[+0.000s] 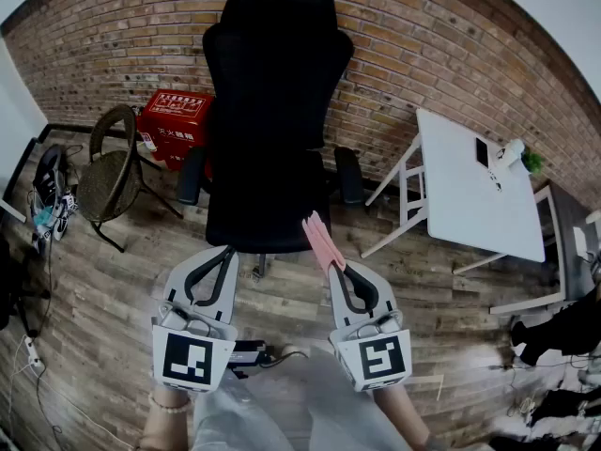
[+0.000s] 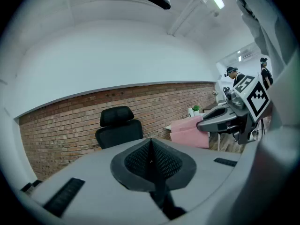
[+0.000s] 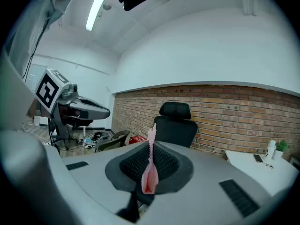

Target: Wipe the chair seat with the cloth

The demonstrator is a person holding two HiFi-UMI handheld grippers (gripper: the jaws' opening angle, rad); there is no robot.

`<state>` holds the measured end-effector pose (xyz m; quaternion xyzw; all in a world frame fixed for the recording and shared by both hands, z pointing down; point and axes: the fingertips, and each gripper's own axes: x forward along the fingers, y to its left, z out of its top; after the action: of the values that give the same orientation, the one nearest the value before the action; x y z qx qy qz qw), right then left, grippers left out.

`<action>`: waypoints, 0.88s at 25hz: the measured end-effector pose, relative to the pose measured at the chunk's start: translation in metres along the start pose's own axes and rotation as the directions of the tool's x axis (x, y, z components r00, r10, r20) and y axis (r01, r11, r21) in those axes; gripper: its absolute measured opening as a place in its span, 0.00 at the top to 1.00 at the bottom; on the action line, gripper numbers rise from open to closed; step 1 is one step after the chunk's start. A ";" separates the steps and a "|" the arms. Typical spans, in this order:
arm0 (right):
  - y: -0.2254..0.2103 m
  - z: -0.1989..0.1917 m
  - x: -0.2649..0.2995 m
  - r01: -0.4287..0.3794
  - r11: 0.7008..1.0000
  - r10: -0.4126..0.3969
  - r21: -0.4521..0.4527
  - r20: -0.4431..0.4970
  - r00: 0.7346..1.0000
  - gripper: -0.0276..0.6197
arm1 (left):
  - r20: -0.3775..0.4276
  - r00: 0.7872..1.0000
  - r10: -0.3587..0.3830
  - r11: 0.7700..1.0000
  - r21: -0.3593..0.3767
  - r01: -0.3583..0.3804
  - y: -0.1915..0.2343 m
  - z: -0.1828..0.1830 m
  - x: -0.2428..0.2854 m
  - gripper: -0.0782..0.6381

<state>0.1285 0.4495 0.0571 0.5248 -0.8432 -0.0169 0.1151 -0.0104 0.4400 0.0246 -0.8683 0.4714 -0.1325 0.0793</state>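
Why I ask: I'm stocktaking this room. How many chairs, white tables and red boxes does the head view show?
Chairs: 2, the office chair and the round chair
White tables: 1, the white table
Red boxes: 1, the red box
Total: 4

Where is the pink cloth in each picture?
Head view: the cloth is just right of centre, poking from the right hand-held gripper toward the chair.
Left gripper view: the cloth is right of centre, held out by the right hand-held gripper.
Right gripper view: the cloth is in the middle, pinched between the jaws.
Shared landmark: the black chair, in all three views.
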 end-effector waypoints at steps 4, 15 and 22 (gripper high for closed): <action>0.002 0.002 0.007 0.002 1.000 -0.002 -0.003 0.000 1.000 0.88 | 0.004 1.000 0.000 1.000 0.012 0.000 0.007 -0.001 0.002 0.87; 0.014 -0.002 0.016 0.023 1.000 -0.022 0.013 -0.049 0.999 0.88 | 0.007 1.000 -0.011 1.000 0.009 0.011 0.022 -0.009 -0.003 0.87; 0.025 0.000 0.020 0.058 0.998 -0.057 0.016 -0.061 0.996 0.88 | 0.019 1.000 -0.024 1.000 0.021 0.023 0.037 -0.016 -0.014 0.87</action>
<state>0.0982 0.4426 0.0645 0.5502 -0.8240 0.0035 0.1354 -0.0516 0.4313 0.0286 -0.8741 0.4590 -0.1301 0.0912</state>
